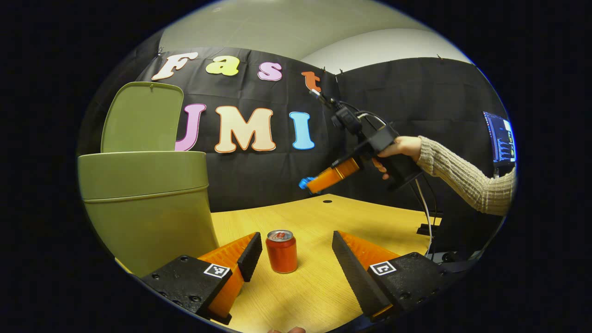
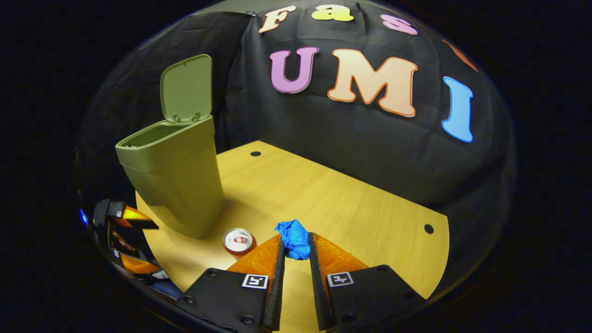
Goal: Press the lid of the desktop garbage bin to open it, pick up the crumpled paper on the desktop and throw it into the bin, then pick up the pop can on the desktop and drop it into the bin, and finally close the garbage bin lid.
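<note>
The bin [image 2: 173, 182] sits on the desk [image 2: 342, 203] with its lid [image 2: 186, 88] flipped straight up. The can [image 1: 281, 251] stands upright on the desk next to it, right between the wide-open fingers of the left gripper [image 1: 296, 249]. The right gripper [image 2: 295, 247] is up in the air (well above the desk), pinching the crumpled blue paper [image 2: 293, 239] at its fingertips.

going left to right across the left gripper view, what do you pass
Garbage bin with its lid up → pop can on the desktop → crumpled paper in the right gripper → hand → sleeve → screen.
</note>
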Demonstrator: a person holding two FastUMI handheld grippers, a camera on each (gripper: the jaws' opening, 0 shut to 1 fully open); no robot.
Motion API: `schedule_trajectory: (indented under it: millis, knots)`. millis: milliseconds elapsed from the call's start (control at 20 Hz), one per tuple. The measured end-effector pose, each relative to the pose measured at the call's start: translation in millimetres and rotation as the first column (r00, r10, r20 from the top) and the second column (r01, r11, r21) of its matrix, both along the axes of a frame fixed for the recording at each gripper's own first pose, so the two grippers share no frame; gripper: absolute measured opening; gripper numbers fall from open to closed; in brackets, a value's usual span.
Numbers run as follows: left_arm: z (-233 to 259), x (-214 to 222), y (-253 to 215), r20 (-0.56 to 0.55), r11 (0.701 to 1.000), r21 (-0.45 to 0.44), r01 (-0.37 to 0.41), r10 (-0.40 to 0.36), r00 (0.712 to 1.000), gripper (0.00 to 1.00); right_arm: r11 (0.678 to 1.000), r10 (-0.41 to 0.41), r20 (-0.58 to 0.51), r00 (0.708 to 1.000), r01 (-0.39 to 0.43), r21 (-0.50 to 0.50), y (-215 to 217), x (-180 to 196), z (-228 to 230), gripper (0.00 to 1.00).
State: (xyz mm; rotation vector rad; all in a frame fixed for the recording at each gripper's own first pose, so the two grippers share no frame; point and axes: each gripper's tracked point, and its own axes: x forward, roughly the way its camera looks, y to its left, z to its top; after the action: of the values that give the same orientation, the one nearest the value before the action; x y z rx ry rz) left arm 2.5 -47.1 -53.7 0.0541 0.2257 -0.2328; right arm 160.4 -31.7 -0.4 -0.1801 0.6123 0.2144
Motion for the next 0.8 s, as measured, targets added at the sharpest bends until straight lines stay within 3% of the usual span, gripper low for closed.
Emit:
schedule_trajectory:
  millis: [250,500,800]
  knots:
    - [3,-2,-6,-0.002,1.000,0.001,0.009,-0.009,1.000,0.94,0.987,0.154,0.100,0.983,-0.159,0.039,80,19,63,0.31]
    - [1,-5,-16,-0.004,0.999,-0.016,0.043,-0.043,0.999,0.94,0.946,0.304,0.217,0.928,-0.321,0.046,169,33,110,0.30]
    - [8,-5,-16,0.010,0.999,-0.034,0.033,-0.032,0.999,0.94,0.895,0.434,0.212,0.876,-0.446,0.009,242,41,106,0.31]
